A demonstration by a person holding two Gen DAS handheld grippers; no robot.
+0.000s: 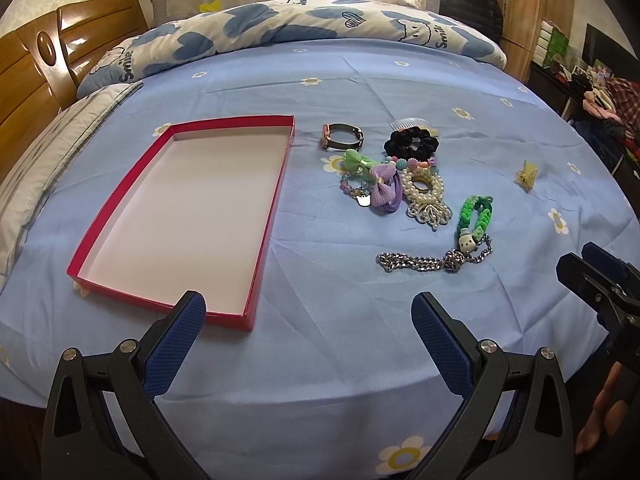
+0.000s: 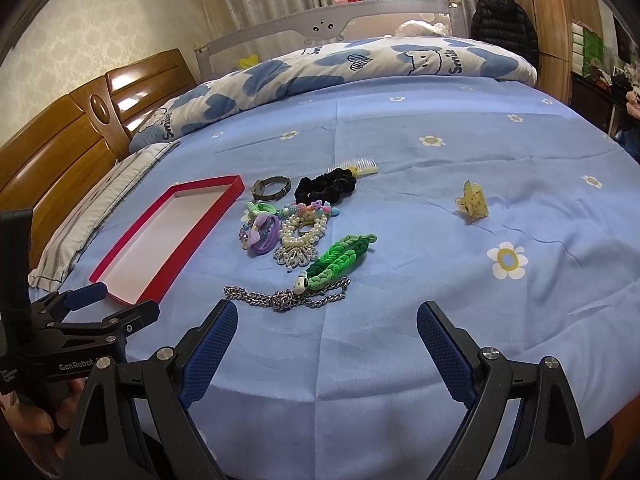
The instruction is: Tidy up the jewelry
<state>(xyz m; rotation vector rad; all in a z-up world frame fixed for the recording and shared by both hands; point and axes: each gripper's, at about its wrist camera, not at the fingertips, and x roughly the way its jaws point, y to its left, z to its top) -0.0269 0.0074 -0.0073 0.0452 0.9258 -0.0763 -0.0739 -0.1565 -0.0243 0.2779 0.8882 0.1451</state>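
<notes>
A shallow red box (image 1: 276,196) (image 2: 200,228) with a white inside lies empty on the blue bedsheet, left of a cluster of accessories. The cluster holds a watch (image 1: 342,137) (image 2: 272,188), a black scrunchie (image 1: 411,144) (image 2: 326,188), a pearl bracelet (image 1: 423,186) (image 2: 304,230), a purple bow hair tie (image 1: 384,190) (image 2: 262,236), a green braided charm (image 1: 474,212) (image 2: 340,258) and a silver chain (image 1: 416,262) (image 2: 280,298). A yellow claw clip (image 1: 527,175) (image 2: 472,201) lies apart at the right. My left gripper (image 1: 308,320) is open by the box's near corner. Just short of the chain, my right gripper (image 2: 326,328) is open too.
A folded blue-and-white quilt (image 1: 280,32) lies across the far side of the bed. A wooden headboard (image 1: 36,76) and a pillow (image 1: 52,152) are at the left. A clear comb (image 1: 410,123) lies behind the scrunchie. Cluttered furniture (image 1: 592,92) stands past the right bed edge.
</notes>
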